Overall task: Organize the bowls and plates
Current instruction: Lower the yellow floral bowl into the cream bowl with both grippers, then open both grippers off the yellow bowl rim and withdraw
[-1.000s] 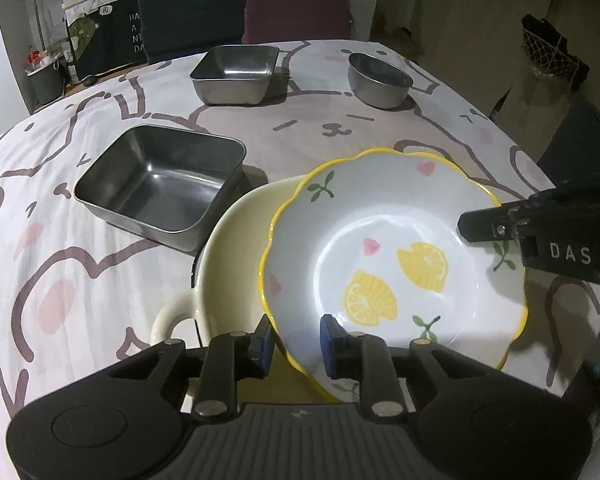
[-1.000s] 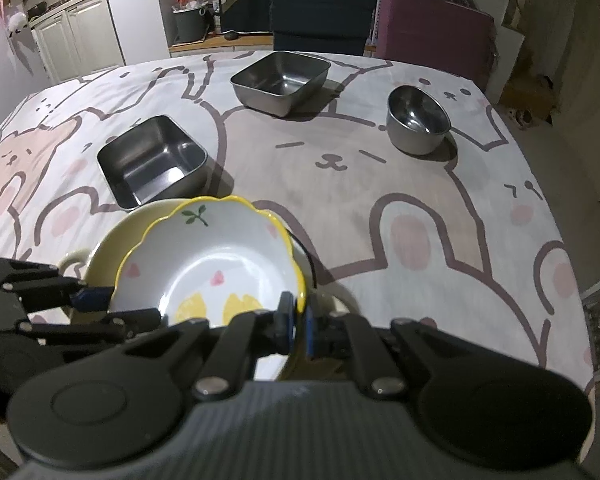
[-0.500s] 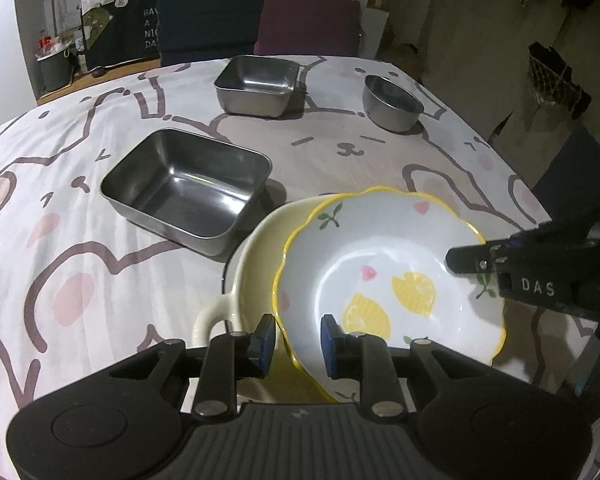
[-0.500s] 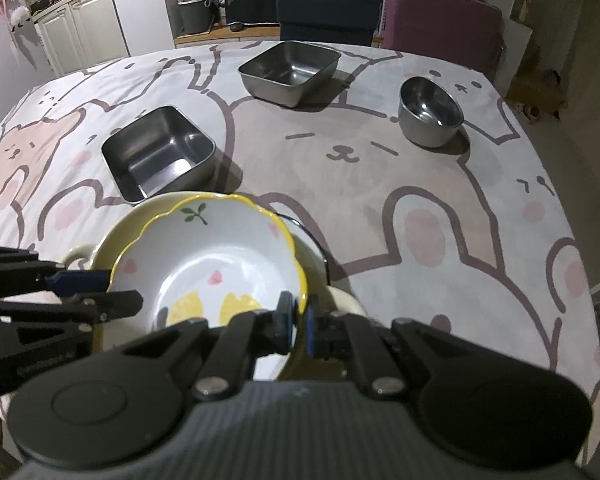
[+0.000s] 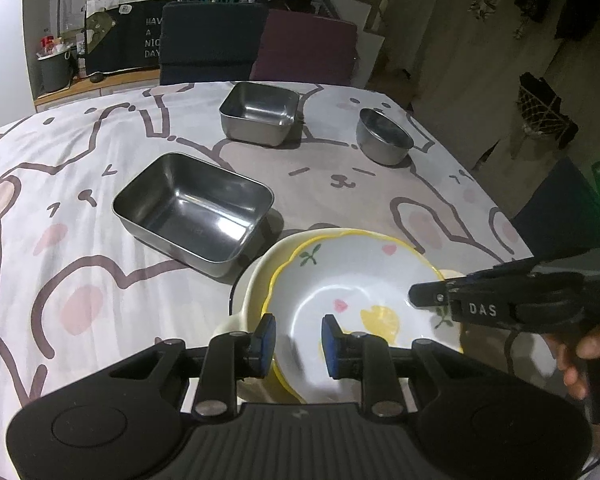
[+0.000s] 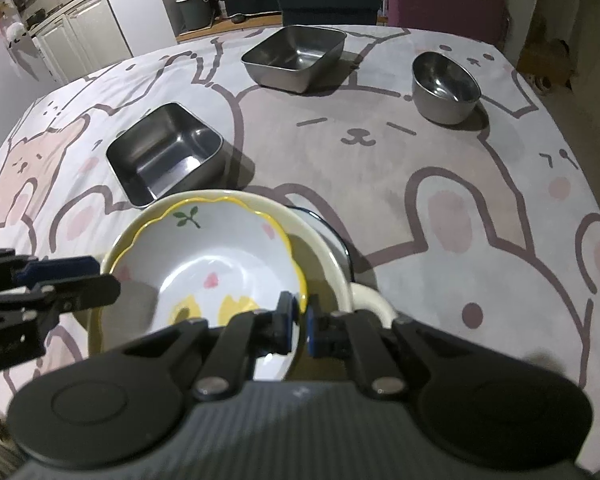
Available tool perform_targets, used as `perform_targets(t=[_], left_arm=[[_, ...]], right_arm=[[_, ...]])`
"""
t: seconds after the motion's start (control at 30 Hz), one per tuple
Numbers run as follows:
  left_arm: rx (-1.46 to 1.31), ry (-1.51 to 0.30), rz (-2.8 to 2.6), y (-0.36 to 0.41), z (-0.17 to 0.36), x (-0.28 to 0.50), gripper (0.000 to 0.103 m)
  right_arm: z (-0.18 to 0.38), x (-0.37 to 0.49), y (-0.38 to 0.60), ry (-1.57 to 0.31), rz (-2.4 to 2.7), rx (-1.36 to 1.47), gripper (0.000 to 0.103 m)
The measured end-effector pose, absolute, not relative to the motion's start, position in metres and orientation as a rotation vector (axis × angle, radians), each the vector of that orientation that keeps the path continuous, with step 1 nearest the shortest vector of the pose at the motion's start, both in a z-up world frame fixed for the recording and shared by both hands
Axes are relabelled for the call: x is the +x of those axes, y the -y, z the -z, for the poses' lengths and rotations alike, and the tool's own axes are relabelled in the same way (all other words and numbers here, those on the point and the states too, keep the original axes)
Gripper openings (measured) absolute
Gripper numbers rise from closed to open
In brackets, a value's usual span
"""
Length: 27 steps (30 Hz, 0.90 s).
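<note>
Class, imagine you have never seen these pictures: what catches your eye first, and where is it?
First, the white lemon-print bowl with a wavy yellow rim, nested in a cream handled dish at the near table edge, with the right tongs shut on its rim. Behind it stand three steel containers on a cartoon bunny tablecloth: two rectangular, one round at far right.

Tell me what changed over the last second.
The left tongs pulled up and back, no longer straddling the yellow-rimmed lemon-print bowl's edge. The right tongs stay clamped on its rim. The three steel containers haven't moved.
</note>
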<state>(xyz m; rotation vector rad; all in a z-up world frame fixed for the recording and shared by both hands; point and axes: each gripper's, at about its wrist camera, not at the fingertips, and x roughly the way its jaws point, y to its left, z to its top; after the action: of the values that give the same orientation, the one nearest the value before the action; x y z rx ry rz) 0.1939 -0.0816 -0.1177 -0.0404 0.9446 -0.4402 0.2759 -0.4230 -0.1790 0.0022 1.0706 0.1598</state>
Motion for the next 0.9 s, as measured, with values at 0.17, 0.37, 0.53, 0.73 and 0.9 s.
perform_targets(t=[0.17,0.37,0.53,0.73,0.9], left_arm=[[-0.042,-0.949,0.452,0.081,0.117,0.193,0.027],[-0.039,-0.952,0.459,0.08,0.117,0.192,0.028],[-0.035,-0.955,0.462,0.079,0.117,0.191,0.033],[-0.032,-0.96,0.461,0.077,0.118,0.19,0.034],[-0.029,-0.963,0.463,0.076,0.118,0.19,0.035]], right_arm=[[0.182,0.28,0.424,-1.085,-0.149,0.023,0.009],[0.188,0.284,0.429,-1.108,-0.137,0.062,0.01],[0.191,0.286,0.431,-1.115,-0.143,0.083,0.01],[0.193,0.288,0.435,-1.135,-0.149,0.107,0.011],[0.187,0.284,0.436,-1.098,-0.158,0.098,0.016]])
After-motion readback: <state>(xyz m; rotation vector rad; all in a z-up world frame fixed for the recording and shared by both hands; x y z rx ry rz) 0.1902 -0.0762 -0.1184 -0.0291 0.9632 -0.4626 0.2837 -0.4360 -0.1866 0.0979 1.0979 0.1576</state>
